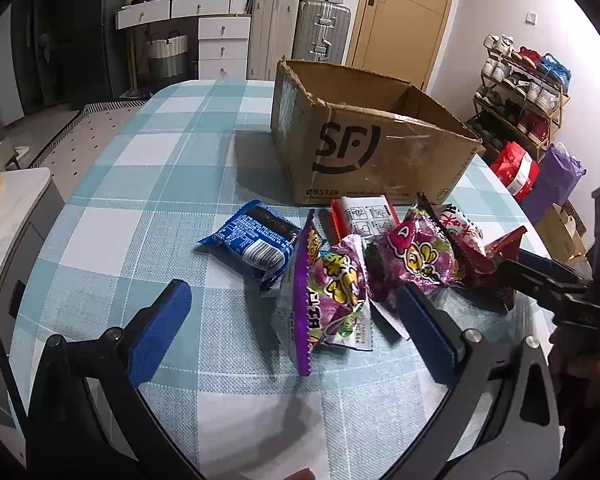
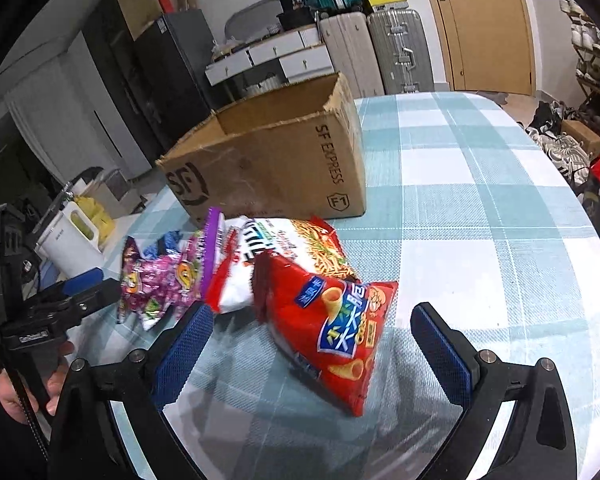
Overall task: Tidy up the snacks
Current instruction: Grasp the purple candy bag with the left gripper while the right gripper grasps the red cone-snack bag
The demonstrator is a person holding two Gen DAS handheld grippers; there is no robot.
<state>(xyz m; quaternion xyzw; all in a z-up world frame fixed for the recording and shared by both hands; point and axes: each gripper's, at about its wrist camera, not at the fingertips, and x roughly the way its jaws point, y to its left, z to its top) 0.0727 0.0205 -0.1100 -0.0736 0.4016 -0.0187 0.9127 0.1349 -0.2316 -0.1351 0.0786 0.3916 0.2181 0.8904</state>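
Observation:
A heap of snack bags lies on the checked tablecloth in front of an open cardboard box [image 1: 364,140]. My left gripper [image 1: 296,324] is open, its blue pads either side of a purple candy bag [image 1: 328,292]. A blue packet [image 1: 256,244], a second purple bag [image 1: 416,256] and a red-and-white pack [image 1: 364,216] lie just beyond. My right gripper [image 2: 312,348] is open too, with a red chips bag [image 2: 332,328] lying between its fingers, untouched by either pad. Behind it lies a white-and-red snack bag [image 2: 292,248]. The box [image 2: 276,160] looks empty where its inside shows.
The other gripper shows at each frame's edge: the right one [image 1: 540,280] and the left one [image 2: 80,292], held by a hand. A white kettle [image 2: 72,240] stands off the table's left edge. Suitcases, drawers, a shoe rack [image 1: 520,92] and a door stand behind.

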